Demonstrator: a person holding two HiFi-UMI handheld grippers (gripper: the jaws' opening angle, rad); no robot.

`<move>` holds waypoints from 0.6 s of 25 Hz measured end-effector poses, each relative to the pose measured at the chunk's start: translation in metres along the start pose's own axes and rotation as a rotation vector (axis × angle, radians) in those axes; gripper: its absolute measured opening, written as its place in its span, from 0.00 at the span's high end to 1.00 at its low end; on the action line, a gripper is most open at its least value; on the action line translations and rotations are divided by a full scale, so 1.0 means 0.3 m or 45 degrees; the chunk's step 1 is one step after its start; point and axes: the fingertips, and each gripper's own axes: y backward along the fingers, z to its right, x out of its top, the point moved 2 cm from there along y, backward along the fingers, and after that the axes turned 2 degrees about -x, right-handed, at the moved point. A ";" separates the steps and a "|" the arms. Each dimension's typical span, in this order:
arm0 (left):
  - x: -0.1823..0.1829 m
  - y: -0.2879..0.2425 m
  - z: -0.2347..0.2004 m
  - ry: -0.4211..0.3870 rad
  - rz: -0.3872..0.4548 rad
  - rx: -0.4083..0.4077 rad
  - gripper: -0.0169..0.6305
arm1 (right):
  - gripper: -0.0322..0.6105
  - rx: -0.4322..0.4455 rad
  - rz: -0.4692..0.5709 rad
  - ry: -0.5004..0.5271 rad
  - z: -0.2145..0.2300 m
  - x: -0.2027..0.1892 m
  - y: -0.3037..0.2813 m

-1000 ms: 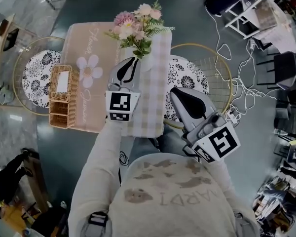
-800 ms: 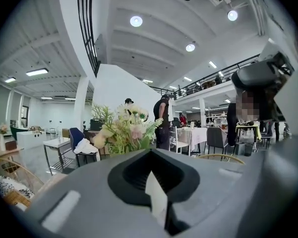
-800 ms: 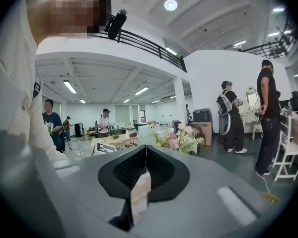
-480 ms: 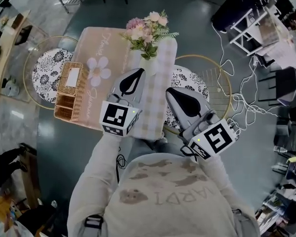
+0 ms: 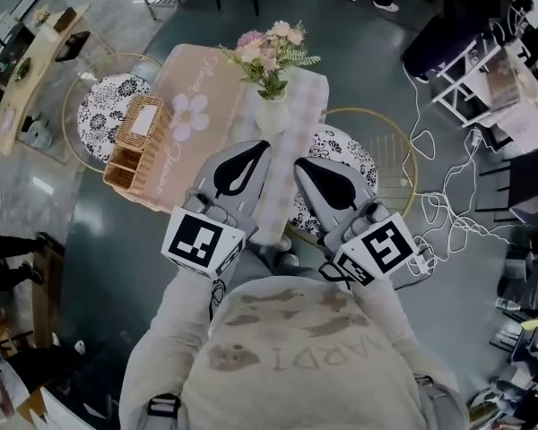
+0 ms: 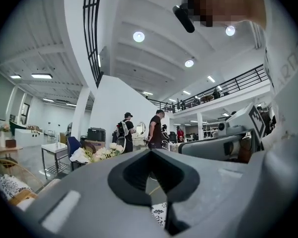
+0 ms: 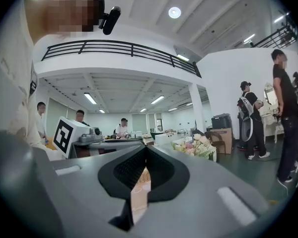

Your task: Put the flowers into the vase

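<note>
both claws clenched with nothing in them: left gripper (image 6: 150,151) and right gripper (image 7: 145,148) jaws pressed together, held side by side near the person's chest, tips toward the table (image 5: 298,176). flowers (image 5: 267,52) stand upright in the white vase (image 5: 272,115) at the table's far end, well apart from both grippers. wicker basket (image 5: 139,146) sits on the pink runner (image 5: 197,128) at left.
</note>
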 end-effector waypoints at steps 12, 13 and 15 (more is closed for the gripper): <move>0.020 0.103 0.239 0.004 -0.058 0.019 0.97 | 0.91 0.103 0.025 0.021 -0.047 -0.002 0.143; 0.021 0.111 0.250 0.008 -0.058 0.024 0.97 | 0.91 0.111 0.028 0.020 -0.057 -0.002 0.151; 0.021 0.125 0.269 0.011 -0.060 0.032 0.97 | 0.91 0.124 0.032 0.018 -0.075 -0.001 0.166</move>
